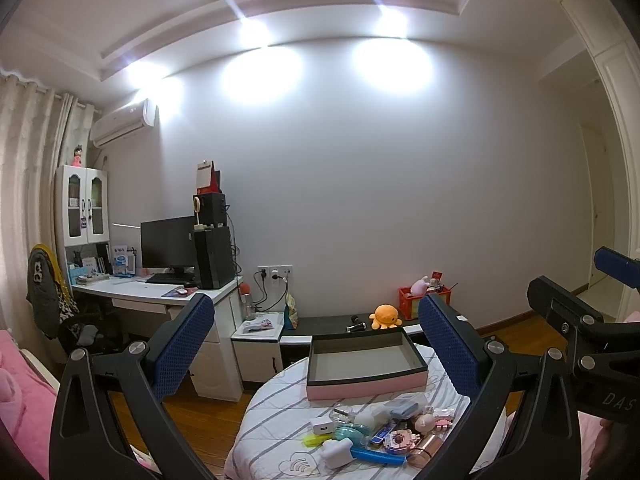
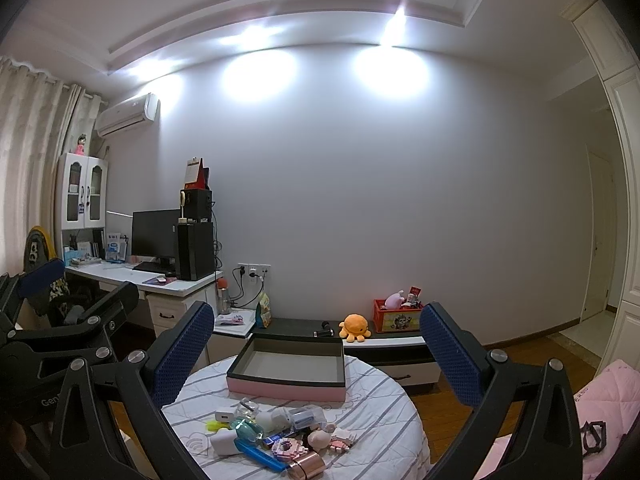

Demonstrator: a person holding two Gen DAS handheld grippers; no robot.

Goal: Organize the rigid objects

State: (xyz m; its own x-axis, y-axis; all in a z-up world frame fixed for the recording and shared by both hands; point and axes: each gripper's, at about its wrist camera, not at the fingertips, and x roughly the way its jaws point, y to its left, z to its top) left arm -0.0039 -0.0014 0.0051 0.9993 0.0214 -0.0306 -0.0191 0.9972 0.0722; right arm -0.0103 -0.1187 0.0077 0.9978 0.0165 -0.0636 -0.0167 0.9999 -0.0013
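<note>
A round table (image 1: 276, 412) (image 2: 380, 412) with a striped cloth carries an empty pink box (image 1: 362, 366) (image 2: 288, 370) with a dark rim at its far side. Nearer me lies a heap of small objects (image 1: 372, 434) (image 2: 276, 436): a white charger (image 1: 323, 426), a blue bar (image 1: 374, 456), a copper cylinder (image 2: 307, 466), pink block toys. My left gripper (image 1: 316, 356) is open above the table, with nothing between its blue pads. My right gripper (image 2: 316, 356) is also open and holds nothing. Each gripper shows at the edge of the other's view.
A white desk (image 1: 160, 292) with a monitor and black speakers stands at the left, a chair beside it. A low dark bench (image 2: 304, 326) behind the table holds an orange plush octopus (image 1: 385, 317) and a red crate (image 2: 396, 316). Pink bedding (image 2: 612, 396) lies at both sides.
</note>
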